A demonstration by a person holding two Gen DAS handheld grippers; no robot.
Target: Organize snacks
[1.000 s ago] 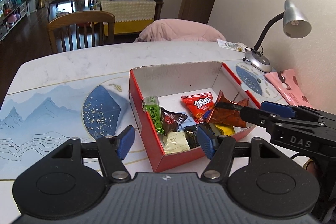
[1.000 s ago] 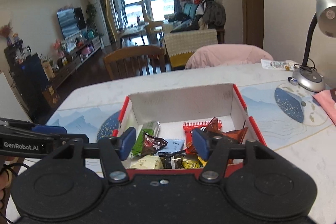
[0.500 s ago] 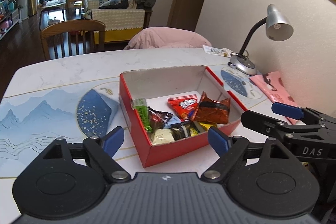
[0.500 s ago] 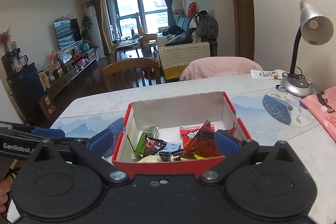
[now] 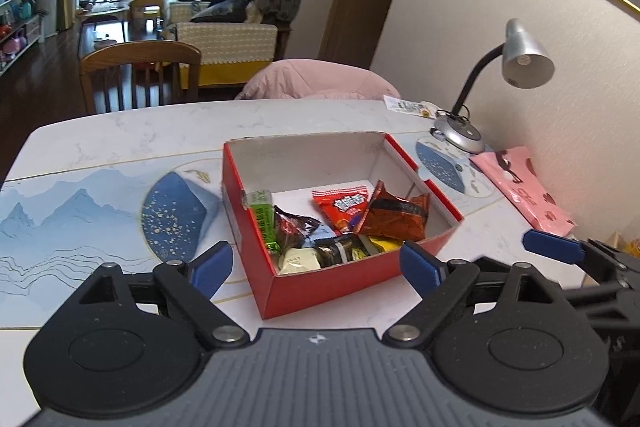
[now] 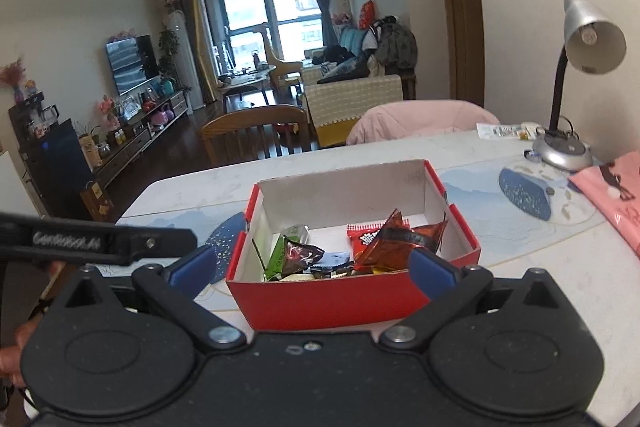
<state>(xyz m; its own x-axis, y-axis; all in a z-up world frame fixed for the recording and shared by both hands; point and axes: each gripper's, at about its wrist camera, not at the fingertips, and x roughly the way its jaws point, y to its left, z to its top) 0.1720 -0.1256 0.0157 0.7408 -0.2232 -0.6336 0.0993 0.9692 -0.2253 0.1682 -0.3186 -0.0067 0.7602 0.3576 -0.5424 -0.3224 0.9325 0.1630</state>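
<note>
A red cardboard box [image 5: 336,291] stands open on the marble table and also shows in the right wrist view [image 6: 320,303]. It holds several snack packets: a green bar [image 5: 262,217], a dark red-black packet [image 5: 294,227], a red packet [image 5: 344,205], a brown foil packet [image 5: 396,217], and others [image 6: 384,239]. My left gripper [image 5: 316,269] is open and empty, held back from the box's near corner. My right gripper [image 6: 312,269] is open and empty, just short of the box's near wall. The right gripper also shows at the right of the left wrist view [image 5: 560,251].
A silver desk lamp [image 5: 516,67] stands at the table's far right beside a pink patterned bag [image 5: 524,191]. A blue landscape table mat [image 5: 80,219] lies left of the box. A wooden chair [image 5: 140,75] and a pink-covered chair [image 5: 316,79] stand behind the table.
Both grippers have opened wider and pulled back and up from the box. The snacks in the box lie as before.
</note>
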